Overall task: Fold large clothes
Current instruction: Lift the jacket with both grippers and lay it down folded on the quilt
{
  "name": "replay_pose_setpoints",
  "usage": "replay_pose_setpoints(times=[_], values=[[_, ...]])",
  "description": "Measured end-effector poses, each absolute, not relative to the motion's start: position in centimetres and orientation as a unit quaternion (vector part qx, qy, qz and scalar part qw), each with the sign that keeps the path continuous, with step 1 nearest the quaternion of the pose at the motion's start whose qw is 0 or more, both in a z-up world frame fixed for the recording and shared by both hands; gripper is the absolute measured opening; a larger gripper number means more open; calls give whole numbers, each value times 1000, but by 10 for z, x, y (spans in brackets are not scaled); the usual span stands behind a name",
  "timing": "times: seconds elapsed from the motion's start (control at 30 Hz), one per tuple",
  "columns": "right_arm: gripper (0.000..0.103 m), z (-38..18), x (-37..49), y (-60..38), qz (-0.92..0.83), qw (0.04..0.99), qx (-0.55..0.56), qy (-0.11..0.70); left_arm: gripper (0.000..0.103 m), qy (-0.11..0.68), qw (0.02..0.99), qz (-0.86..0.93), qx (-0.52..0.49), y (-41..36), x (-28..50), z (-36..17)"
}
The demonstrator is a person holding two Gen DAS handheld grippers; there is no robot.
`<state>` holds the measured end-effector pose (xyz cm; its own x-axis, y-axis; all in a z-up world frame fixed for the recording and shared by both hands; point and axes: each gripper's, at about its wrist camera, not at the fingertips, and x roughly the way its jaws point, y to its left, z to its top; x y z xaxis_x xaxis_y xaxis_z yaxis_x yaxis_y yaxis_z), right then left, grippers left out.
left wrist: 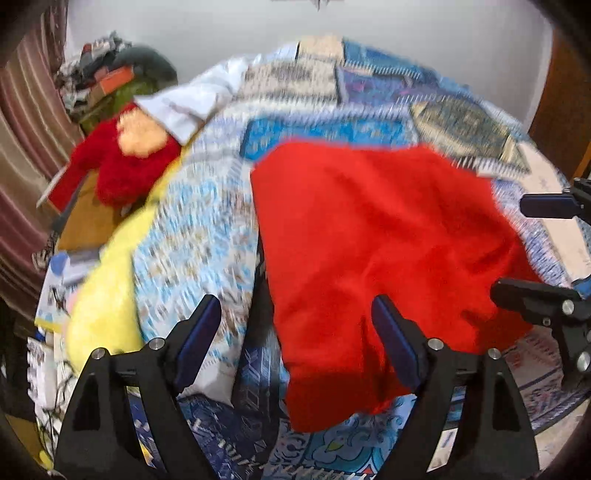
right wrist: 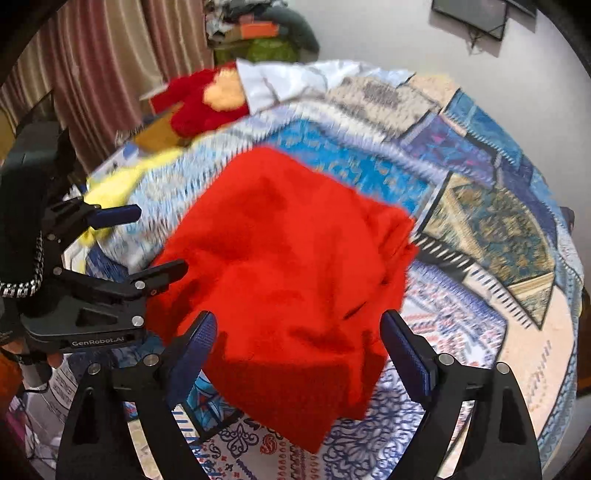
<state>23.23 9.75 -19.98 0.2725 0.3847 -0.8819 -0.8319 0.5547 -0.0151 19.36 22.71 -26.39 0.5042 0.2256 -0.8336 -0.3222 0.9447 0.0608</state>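
A red garment [left wrist: 369, 240] lies in a folded, rumpled heap on the patchwork bedspread [left wrist: 321, 129]. My left gripper [left wrist: 297, 306] hovers above the garment's near edge, open, with no cloth pinched between its blue pads. In the right wrist view the same red garment [right wrist: 288, 266] sits below my right gripper [right wrist: 299, 321], which is also open and holds nothing. Each gripper shows in the other's view: the right gripper [left wrist: 532, 249] at the right edge, the left gripper [right wrist: 149, 242] at the left, held by a gloved hand. Both views are blurred.
A red plush toy [left wrist: 122, 166] and a white garment [left wrist: 184, 103] lie at the bed's far left. A yellow cloth [left wrist: 107, 288] hangs along the left edge. A pile of clothes [left wrist: 107, 74] stands by striped curtains [left wrist: 22, 129]. A pale wall [left wrist: 240, 26] is behind.
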Motion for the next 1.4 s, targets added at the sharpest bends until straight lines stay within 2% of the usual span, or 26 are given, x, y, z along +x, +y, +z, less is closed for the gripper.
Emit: replay_pose_setpoints(times=[0.07,0.2,0.37,0.6,0.8,1.0,1.13,1.3,1.4], values=[[89,-223,234,104,385,741,-280,474,84,496,850,171,-54,230,196,-285],[89,-255,245,94,376,703,-301,523,95,493,851,165,-75,236,186,-303],[89,-253,268,62,392,682,-238,569,100,486,854,152,-104,245,167,-304],[89,-237,266,34,375,707,-253,544,100,486,854,175,-52,236,157,-287],[89,-208,279,26,380,730,-188,536,100,457,868,185,-52,244,165,-258],[89,-184,301,61,396,754,-150,502,100,420,885,193,-53,258,197,-229],[89,-192,318,96,394,757,-136,503,100,419,885,191,-72,275,230,-231],[89,-231,344,132,377,743,-137,536,101,451,863,203,-97,302,273,-264],[89,-259,360,138,343,743,-168,549,103,440,862,206,-143,321,276,-276]])
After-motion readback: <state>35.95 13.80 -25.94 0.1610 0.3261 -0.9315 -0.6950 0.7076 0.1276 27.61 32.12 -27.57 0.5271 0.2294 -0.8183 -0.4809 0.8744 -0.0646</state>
